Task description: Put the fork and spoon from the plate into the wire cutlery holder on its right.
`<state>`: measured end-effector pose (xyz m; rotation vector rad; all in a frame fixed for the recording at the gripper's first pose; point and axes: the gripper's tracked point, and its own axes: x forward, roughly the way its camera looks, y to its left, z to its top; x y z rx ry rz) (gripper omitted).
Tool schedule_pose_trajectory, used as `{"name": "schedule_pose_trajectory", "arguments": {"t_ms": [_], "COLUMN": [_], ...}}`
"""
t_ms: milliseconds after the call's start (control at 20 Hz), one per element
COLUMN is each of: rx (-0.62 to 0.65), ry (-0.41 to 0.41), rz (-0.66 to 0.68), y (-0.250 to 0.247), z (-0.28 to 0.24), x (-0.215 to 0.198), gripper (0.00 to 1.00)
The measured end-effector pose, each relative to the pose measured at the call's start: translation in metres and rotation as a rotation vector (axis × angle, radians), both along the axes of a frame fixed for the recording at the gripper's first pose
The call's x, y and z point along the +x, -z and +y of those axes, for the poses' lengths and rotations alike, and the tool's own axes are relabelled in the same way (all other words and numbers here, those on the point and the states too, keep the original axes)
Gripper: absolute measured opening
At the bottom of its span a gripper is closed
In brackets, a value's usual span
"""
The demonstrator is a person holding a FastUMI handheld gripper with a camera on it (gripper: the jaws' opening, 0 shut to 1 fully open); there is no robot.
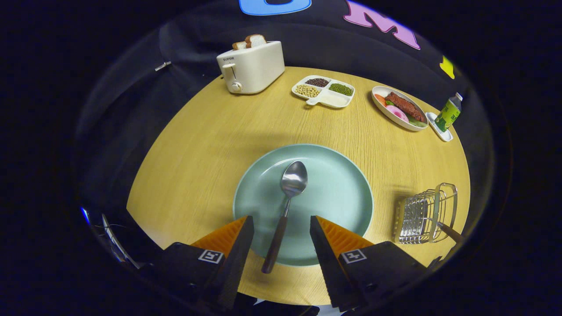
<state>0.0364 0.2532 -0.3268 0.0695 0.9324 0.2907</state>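
One steel spoon [285, 206], dark-handled, on pale-green plate [342, 193], between wide-spread tool [281, 224] fingers.

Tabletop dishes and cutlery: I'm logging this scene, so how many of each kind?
Plates and trays: 4, namely green plate, divided tray, oval dish, small tray.
Cutlery pieces: 2, namely spoon between the open jaws, handle in the wire holder.
Total: 6
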Motion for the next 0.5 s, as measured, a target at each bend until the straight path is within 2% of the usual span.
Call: {"name": "schedule_pose_trajectory", "arguments": {"t_ms": [350,400,450,500], "rx": [-0.091,-0.102,-0.101,-0.076], "ry": [0.019,0.019,0.016,0.017], "rz": [0.061,0.070,0.091,0.103], "y": [0.034,0.038,0.041,0.044], "z": [0.004,0.003,0.004,0.007], "x": [0.012,0.013,0.011,0.013], "gripper": [0.79,0.65,0.57,0.41]}}
